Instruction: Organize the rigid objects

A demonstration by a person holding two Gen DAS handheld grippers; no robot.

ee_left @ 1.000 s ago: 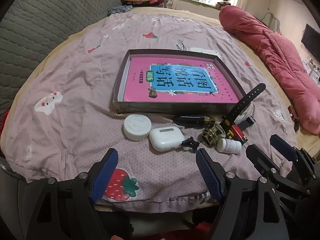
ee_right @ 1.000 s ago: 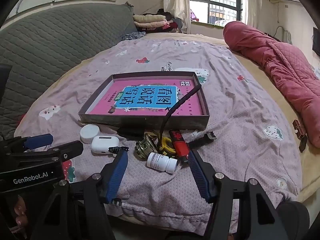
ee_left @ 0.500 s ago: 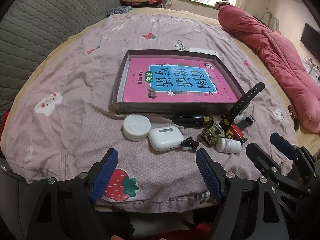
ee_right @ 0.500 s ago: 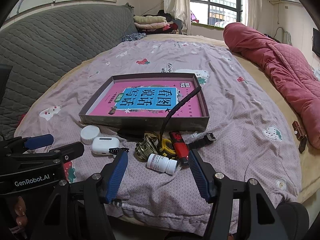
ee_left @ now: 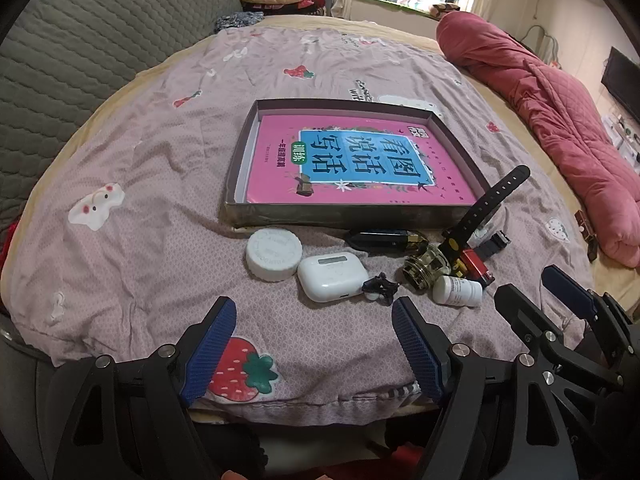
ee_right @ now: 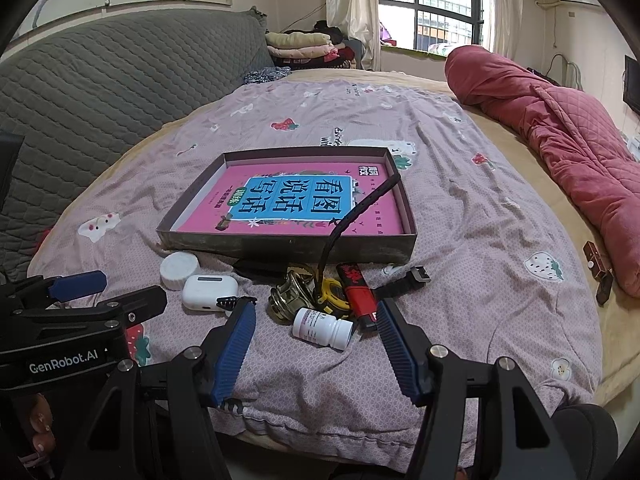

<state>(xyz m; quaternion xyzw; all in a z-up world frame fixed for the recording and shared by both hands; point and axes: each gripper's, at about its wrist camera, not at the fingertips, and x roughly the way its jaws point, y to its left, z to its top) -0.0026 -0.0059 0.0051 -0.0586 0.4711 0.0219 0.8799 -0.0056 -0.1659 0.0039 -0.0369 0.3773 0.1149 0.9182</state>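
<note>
A shallow dark box (ee_left: 344, 222) (ee_right: 288, 246) with a pink book (ee_left: 352, 164) in it lies on the bed. In front of it lie a white round jar (ee_left: 273, 248), a white earbud case (ee_left: 333, 276) (ee_right: 210, 287), a small black clip (ee_left: 380, 285), a black tube (ee_left: 380, 239), a brass glass bottle (ee_left: 426, 267) (ee_right: 290, 294), a white pill bottle (ee_left: 458, 291) (ee_right: 322, 328), a red lighter (ee_right: 357, 294) and a black watch (ee_left: 486, 206) with its strap raised. My left gripper (ee_left: 310, 340) is open near the bed's front edge. My right gripper (ee_right: 316, 338) is open, with the pill bottle just ahead of it.
A rolled red quilt (ee_right: 560, 136) lies along the bed's right side. A grey padded headboard (ee_right: 100, 88) stands at the left. Folded clothes (ee_right: 300, 48) are stacked at the far end. A small brown object (ee_right: 598, 264) lies at the right edge of the bed.
Both grippers have crept slightly forward toward the objects. Nothing on the bed has moved.
</note>
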